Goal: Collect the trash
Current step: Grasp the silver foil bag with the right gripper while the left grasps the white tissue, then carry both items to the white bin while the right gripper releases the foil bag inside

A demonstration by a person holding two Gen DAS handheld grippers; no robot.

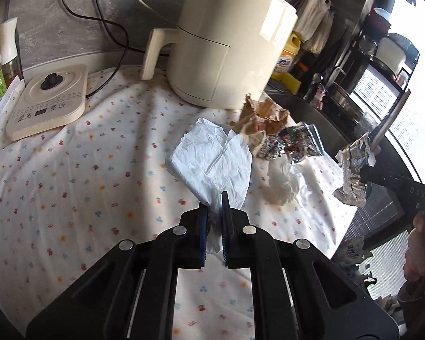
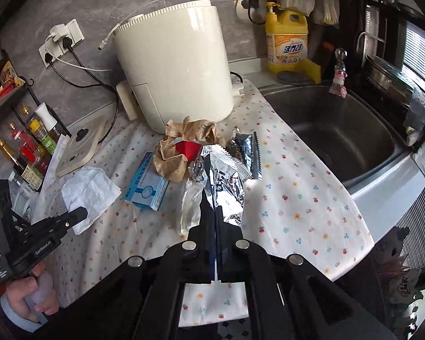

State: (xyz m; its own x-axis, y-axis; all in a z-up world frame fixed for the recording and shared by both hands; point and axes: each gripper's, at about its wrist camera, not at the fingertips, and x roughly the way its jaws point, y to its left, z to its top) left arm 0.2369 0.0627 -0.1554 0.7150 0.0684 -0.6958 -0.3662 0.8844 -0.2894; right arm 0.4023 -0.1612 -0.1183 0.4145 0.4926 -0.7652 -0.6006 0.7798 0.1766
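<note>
Left gripper (image 1: 214,198) clamped on white tissue (image 1: 212,158); right gripper (image 2: 212,212) clamped on foil wrapper (image 2: 226,181). Both pieces look lifted off the table (image 2: 297,198). Still left, judging by the pile: brown paper bag (image 2: 181,144) at 11 o'clock of the wrapper, dark wrapper (image 2: 245,147) at 1. No bin visible.

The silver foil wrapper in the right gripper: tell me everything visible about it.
The foil wrapper is a crinkled, shiny silver snack packet, torn open, with a zigzag-cut edge. The right gripper is shut on its lower end, and the packet stands up from the fingertips. The left wrist view shows it hanging clear beyond the edge of the floral tablecloth. Any print on it is unreadable.
</note>
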